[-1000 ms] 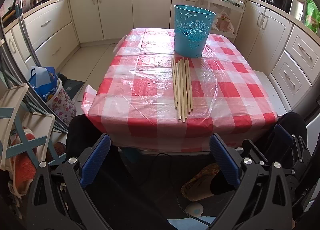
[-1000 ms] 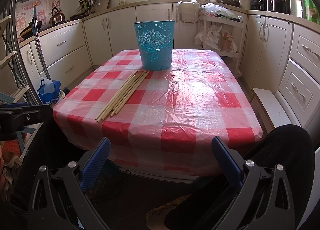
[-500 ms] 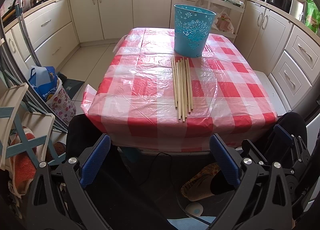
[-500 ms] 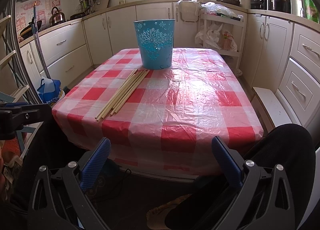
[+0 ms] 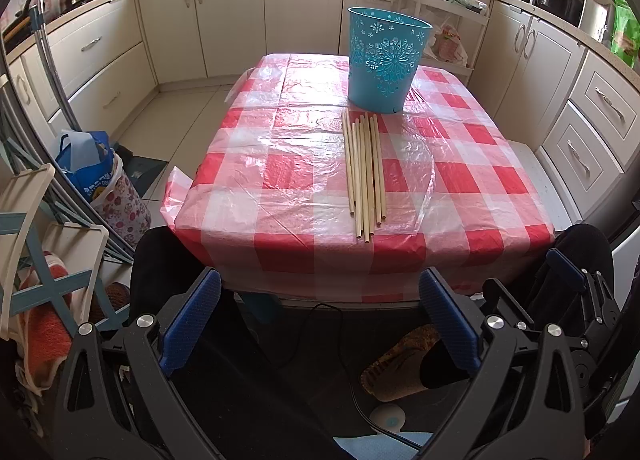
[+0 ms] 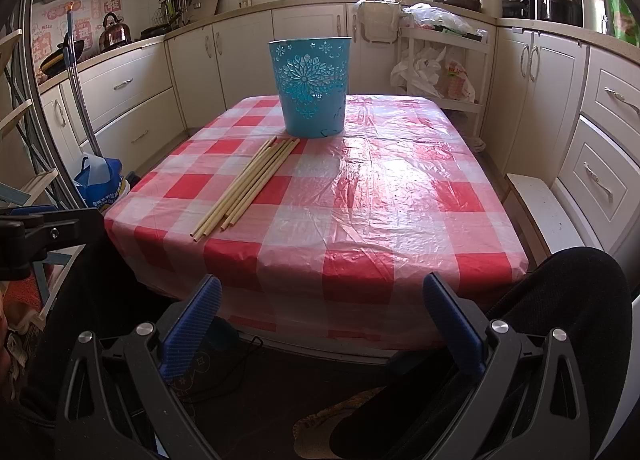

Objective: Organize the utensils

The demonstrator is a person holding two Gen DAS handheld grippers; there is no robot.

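Several long wooden sticks lie side by side on the red-checked tablecloth, seen also in the right wrist view as sticks left of centre. Just behind them stands a turquoise perforated bucket, upright, bucket. My left gripper is open, held low in front of the table's near edge, well short of the sticks. My right gripper is open too, below the near edge, with nothing between its fingers.
White kitchen cabinets ring the table. A blue bag and folded racks stand on the floor at the left. A person's dark-clad legs and a slipper are below the table edge. The left gripper's body shows at the left.
The right gripper has dropped slightly and edged closer to the table. The left gripper has barely moved. Sticks and bucket are where they were.
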